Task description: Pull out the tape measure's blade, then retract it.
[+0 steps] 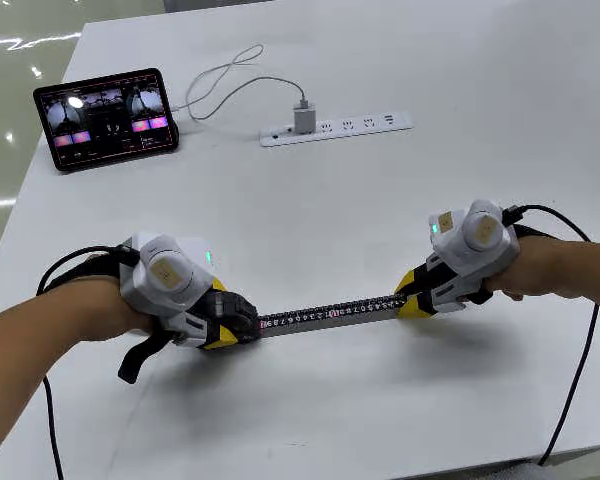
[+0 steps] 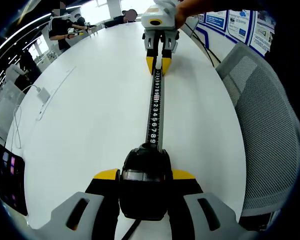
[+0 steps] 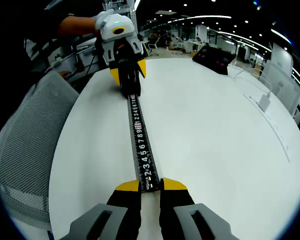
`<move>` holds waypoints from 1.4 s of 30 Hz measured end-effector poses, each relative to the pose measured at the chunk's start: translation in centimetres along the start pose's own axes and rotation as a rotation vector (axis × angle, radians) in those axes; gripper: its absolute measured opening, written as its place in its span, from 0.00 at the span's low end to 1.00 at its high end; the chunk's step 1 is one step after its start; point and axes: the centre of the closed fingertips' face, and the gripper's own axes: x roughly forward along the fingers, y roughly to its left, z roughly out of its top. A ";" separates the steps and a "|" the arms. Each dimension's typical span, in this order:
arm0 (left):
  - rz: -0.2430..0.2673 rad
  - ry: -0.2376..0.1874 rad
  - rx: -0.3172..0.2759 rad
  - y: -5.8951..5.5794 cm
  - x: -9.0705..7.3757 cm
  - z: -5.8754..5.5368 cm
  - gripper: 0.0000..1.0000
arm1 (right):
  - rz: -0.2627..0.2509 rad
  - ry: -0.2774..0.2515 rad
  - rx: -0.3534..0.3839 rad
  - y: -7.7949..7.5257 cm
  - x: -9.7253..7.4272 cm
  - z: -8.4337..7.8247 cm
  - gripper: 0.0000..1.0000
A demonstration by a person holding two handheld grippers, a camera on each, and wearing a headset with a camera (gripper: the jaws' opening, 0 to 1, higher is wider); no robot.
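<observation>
The black tape measure case (image 1: pixel 238 319) (image 2: pixel 146 182) sits low over the white table, held between the yellow-tipped jaws of my left gripper (image 1: pixel 223 322) (image 2: pixel 145 175), which is shut on it. Its blade (image 1: pixel 330 314) (image 2: pixel 155 107) (image 3: pixel 140 145), grey with black and red numbers, runs out straight to the right just above the tabletop. My right gripper (image 1: pixel 412 297) (image 3: pixel 150 185) is shut on the blade's free end. In the left gripper view the right gripper (image 2: pixel 159 62) shows at the far end of the blade; in the right gripper view the left gripper (image 3: pixel 126 75) shows with the case.
A tablet (image 1: pixel 106 117) with a lit screen stands at the far left of the table (image 1: pixel 380 210). A white power strip (image 1: pixel 335 128) with a plugged charger and white cable lies at the back centre. A grey mesh chair (image 2: pixel 270 125) stands beside the table's edge. Black cables trail from both grippers.
</observation>
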 end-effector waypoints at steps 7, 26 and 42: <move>0.003 -0.001 -0.003 0.1 0.0 0.0 0.31 | -0.006 0.002 -0.002 -0.2 -0.4 -0.4 0.09; 0.001 0.000 -0.004 0.2 0.1 -0.1 0.31 | -0.016 0.008 0.014 -0.7 -1.5 -2.0 0.09; 0.000 -0.002 -0.003 0.2 0.2 -0.1 0.31 | -0.023 0.018 0.026 -0.9 -1.9 -2.5 0.09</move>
